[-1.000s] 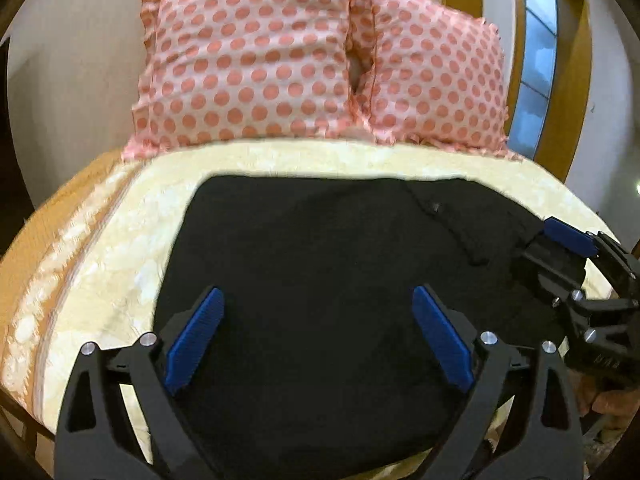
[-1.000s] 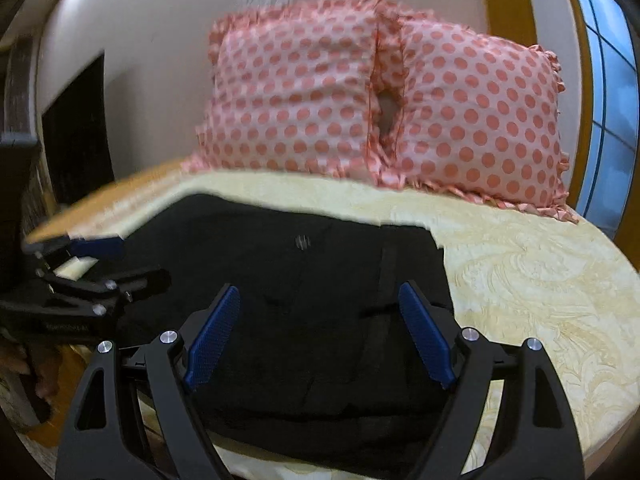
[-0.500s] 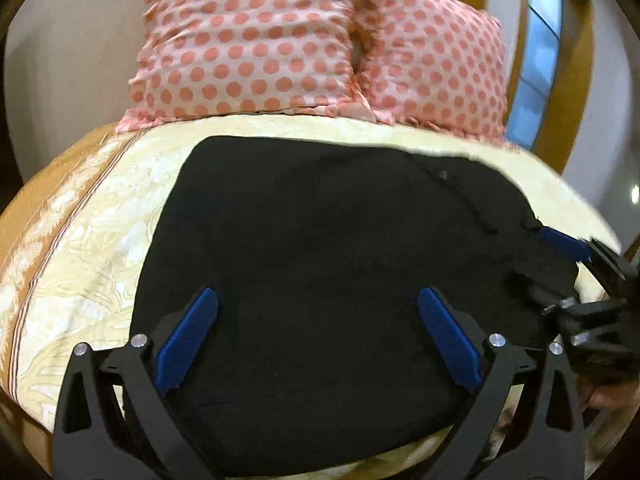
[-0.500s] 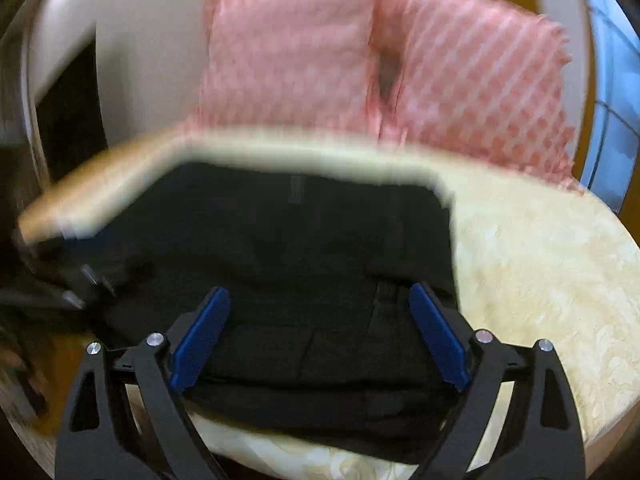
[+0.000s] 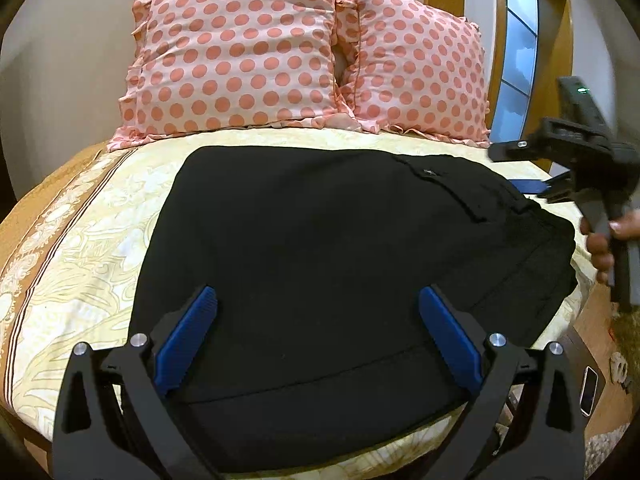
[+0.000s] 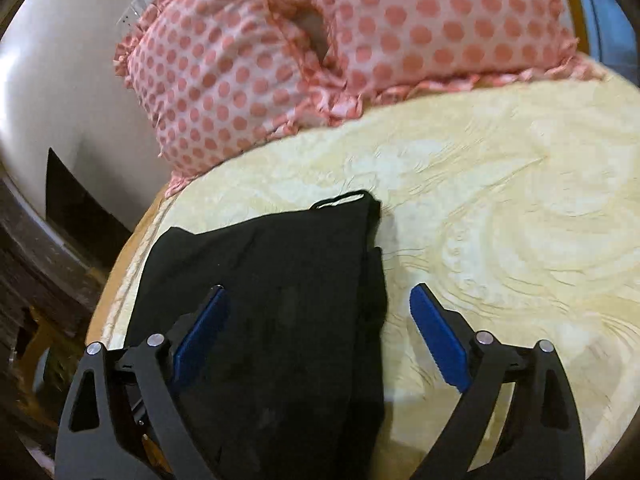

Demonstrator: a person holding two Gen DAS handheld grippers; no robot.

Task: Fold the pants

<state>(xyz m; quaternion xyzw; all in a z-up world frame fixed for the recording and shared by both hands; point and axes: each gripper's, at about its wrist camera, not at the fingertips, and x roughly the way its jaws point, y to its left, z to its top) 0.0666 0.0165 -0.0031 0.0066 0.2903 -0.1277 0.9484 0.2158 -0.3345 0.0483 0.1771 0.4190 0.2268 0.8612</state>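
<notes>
Black pants [image 5: 320, 248] lie folded flat on the cream bedspread [image 5: 88, 240]. My left gripper [image 5: 316, 336] is open and empty, hovering over their near edge. My right gripper [image 6: 318, 332] is open and empty above the pants' right edge [image 6: 280, 300], with one finger over the fabric and the other over the bedspread [image 6: 500, 208]. In the left wrist view the right gripper [image 5: 536, 186] shows at the far right, raised above the pants' waistband end, held by a hand.
Two pink polka-dot pillows [image 5: 240, 52] [image 5: 420, 72] stand against the wall at the head of the bed. A window [image 5: 520, 40] is at the right. A dark wooden bed frame [image 6: 36, 240] and the floor lie left of the bed.
The right gripper has lifted and swung right, now looking down on the pants' right edge and bare bedspread. The left gripper pulled back slightly and rose.
</notes>
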